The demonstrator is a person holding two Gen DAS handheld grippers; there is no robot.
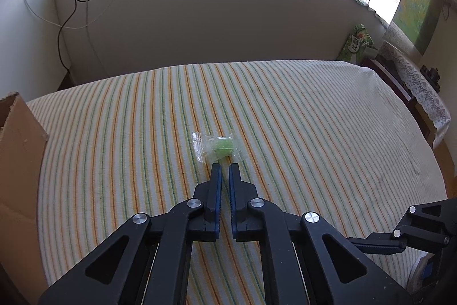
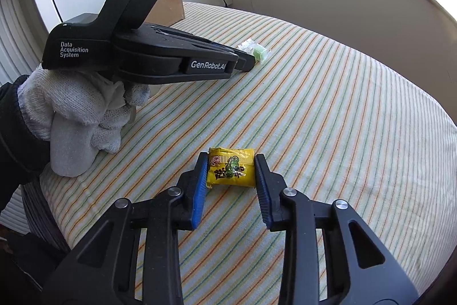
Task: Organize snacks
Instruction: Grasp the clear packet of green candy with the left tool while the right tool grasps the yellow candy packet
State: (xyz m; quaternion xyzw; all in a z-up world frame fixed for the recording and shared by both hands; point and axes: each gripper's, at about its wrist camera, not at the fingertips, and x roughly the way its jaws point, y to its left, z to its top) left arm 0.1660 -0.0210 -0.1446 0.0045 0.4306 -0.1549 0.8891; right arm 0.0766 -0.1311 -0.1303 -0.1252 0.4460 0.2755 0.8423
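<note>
A green candy in a clear wrapper [image 1: 217,147] lies mid-table on the striped cloth [image 1: 314,119]. My left gripper [image 1: 225,166] is shut, its tips pinching the wrapper's near edge. In the right wrist view the same gripper [image 2: 248,61] touches that candy [image 2: 259,52] from the left, held by a white-gloved hand [image 2: 80,110]. A yellow snack packet [image 2: 231,170] with printed characters lies between the blue pads of my right gripper [image 2: 230,162]. Both pads press its sides. The right gripper's finger [image 1: 374,245] shows low on the right in the left wrist view.
An open cardboard box [image 1: 20,147] stands at the table's left edge; the right wrist view shows this box [image 2: 170,5] behind the left gripper. A green snack bag [image 1: 357,43] leans past the far right corner. Cables [image 1: 65,19] hang on the wall behind.
</note>
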